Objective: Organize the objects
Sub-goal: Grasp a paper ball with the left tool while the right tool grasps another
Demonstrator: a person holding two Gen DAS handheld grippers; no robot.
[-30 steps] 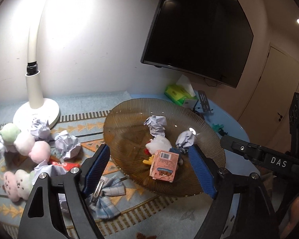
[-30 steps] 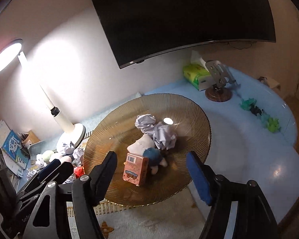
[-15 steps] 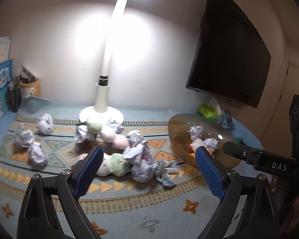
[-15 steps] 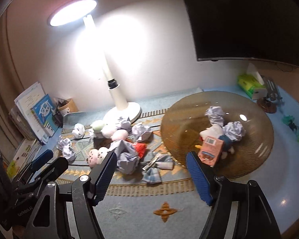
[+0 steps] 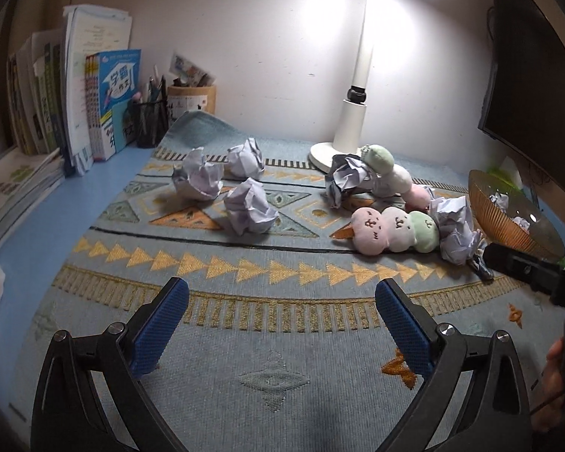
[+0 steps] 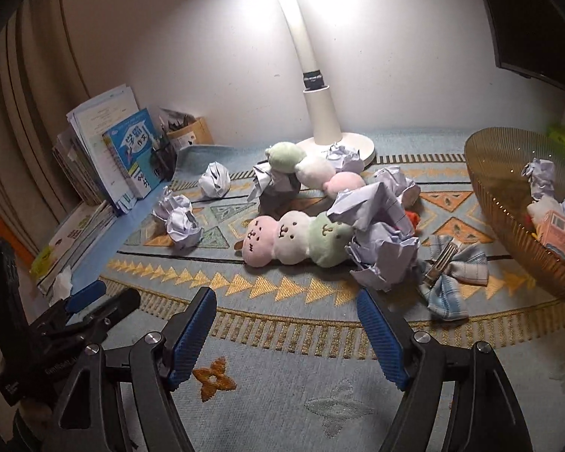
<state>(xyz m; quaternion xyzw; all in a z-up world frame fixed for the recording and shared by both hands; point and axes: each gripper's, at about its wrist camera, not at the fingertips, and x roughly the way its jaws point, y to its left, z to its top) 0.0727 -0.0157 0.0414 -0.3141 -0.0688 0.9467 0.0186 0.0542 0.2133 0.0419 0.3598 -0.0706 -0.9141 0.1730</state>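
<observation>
Several crumpled paper balls (image 5: 249, 211) (image 6: 180, 222) lie scattered on the patterned mat. A pink, white and green plush (image 5: 393, 229) (image 6: 293, 239) lies mid-mat, with a second one (image 6: 312, 167) behind it. A large paper wad (image 6: 380, 241) touches the near plush, and a plaid bow clip (image 6: 452, 267) lies beside that wad. The amber glass bowl (image 6: 489, 196) (image 5: 504, 222) at the right holds paper balls and a pink box (image 6: 557, 231). My left gripper (image 5: 280, 290) hangs over bare mat, jaws opening, nothing between them. My right gripper (image 6: 285, 295) is just short of the near plush, jaws opening and empty.
A white lamp base (image 5: 335, 150) stands at the back of the mat. Books (image 5: 113, 98) and a mesh pen holder (image 5: 150, 120) line the left wall. A dark monitor (image 5: 538, 86) hangs at the right. The mat's far corner (image 5: 203, 120) is curled up.
Both views have swung left from the bowl to the mat's paper balls and plush toys. Both grippers came lower toward the mat, and their jaws stand wider.
</observation>
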